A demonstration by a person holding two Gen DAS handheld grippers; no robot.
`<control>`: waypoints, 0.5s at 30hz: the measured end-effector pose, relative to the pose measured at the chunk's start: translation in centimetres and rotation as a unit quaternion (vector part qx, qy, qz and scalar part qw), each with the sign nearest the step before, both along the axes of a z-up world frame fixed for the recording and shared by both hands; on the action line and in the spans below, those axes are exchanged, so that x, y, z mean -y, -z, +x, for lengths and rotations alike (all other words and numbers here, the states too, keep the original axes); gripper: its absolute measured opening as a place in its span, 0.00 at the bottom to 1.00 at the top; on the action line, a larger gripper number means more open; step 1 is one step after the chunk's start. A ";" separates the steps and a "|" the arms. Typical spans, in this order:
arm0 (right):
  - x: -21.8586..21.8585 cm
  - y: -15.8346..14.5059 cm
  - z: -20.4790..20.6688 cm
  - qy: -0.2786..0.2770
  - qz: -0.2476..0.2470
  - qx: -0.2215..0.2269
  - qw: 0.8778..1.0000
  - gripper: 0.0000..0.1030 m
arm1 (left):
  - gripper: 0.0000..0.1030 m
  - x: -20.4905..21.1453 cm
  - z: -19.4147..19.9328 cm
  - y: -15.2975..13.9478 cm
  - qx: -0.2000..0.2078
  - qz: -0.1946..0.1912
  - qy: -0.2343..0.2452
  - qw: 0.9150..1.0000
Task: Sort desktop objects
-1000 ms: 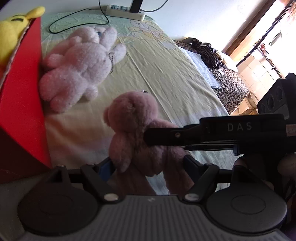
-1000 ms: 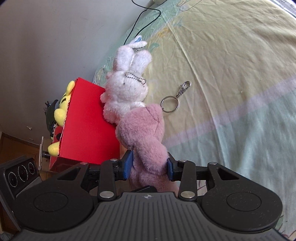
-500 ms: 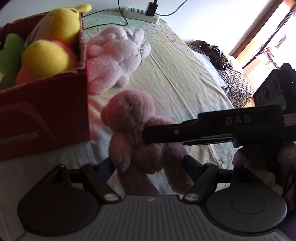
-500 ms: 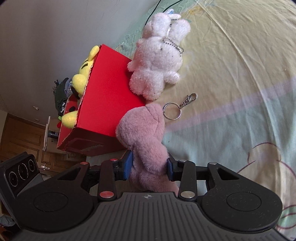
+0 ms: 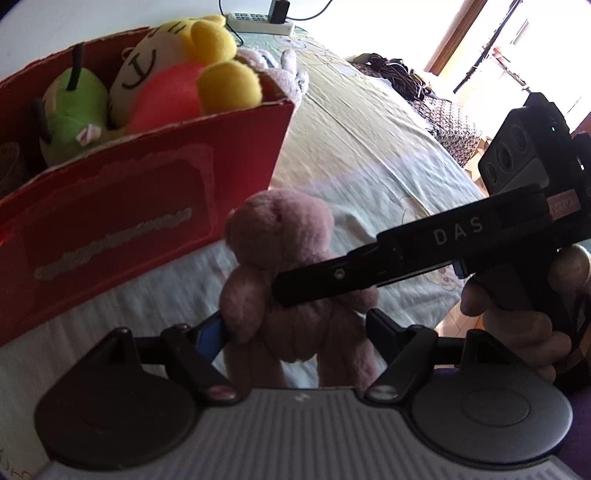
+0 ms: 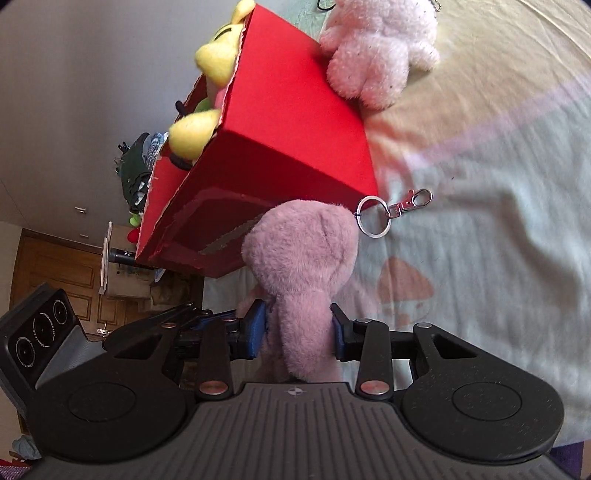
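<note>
A dusty-pink teddy bear [image 5: 280,236] hangs upright above the bed, gripped from two sides. My left gripper [image 5: 295,328] is shut on its lower body, one blue pad against its arm. My right gripper [image 6: 299,328] is shut on its torso [image 6: 303,251]; in the left wrist view it reaches in from the right as a black bar [image 5: 369,269]. A keyring [image 6: 373,221] dangles from the bear's head. The red box [image 5: 110,206] stands just beyond the bear, holding a yellow plush [image 5: 192,55] and a green plush [image 5: 74,107]. A pale pink rabbit [image 6: 380,48] lies against the box's far side.
The pale green bed sheet [image 5: 369,147] stretches to the right of the box. A power strip [image 5: 258,22] lies at the far edge by the wall. A person's hand [image 5: 524,325] holds the right gripper's handle. Dark clothes [image 5: 399,70] lie past the bed.
Both grippers have lifted the bear and carried it toward the red box. The box's open top and its toys have come into the left view; the rabbit now sits behind the box.
</note>
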State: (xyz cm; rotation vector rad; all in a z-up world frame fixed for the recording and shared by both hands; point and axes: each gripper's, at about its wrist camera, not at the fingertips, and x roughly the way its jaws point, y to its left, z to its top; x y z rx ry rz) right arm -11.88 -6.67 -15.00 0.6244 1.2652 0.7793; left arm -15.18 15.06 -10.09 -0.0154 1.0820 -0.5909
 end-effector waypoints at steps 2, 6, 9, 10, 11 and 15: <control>-1.0 -0.1 -0.8 -0.004 -0.002 0.000 1.000 0.37 | 0.77 -1.3 -0.6 0.1 -0.006 -0.004 0.008 1.000; -3.0 -0.3 -1.9 -0.020 -0.002 0.002 1.000 0.37 | 0.77 -3.7 -1.9 0.0 -0.015 -0.008 0.013 1.000; -4.7 -1.3 -2.1 -0.042 0.002 0.012 0.999 0.37 | 0.77 -5.1 -3.1 -1.0 -0.007 -0.008 0.005 1.000; -5.3 -1.7 -2.1 -0.052 0.003 0.018 0.999 0.37 | 0.77 -5.8 -3.4 -1.4 -0.003 -0.010 0.000 1.000; -6.0 -2.2 -2.1 -0.063 0.005 0.025 0.998 0.37 | 0.76 -6.3 -3.7 -1.8 0.000 -0.012 -0.005 1.000; -8.4 -4.1 -1.7 -0.104 0.017 0.046 0.993 0.37 | 0.77 -9.0 -4.6 -3.7 0.016 -0.030 -0.040 0.999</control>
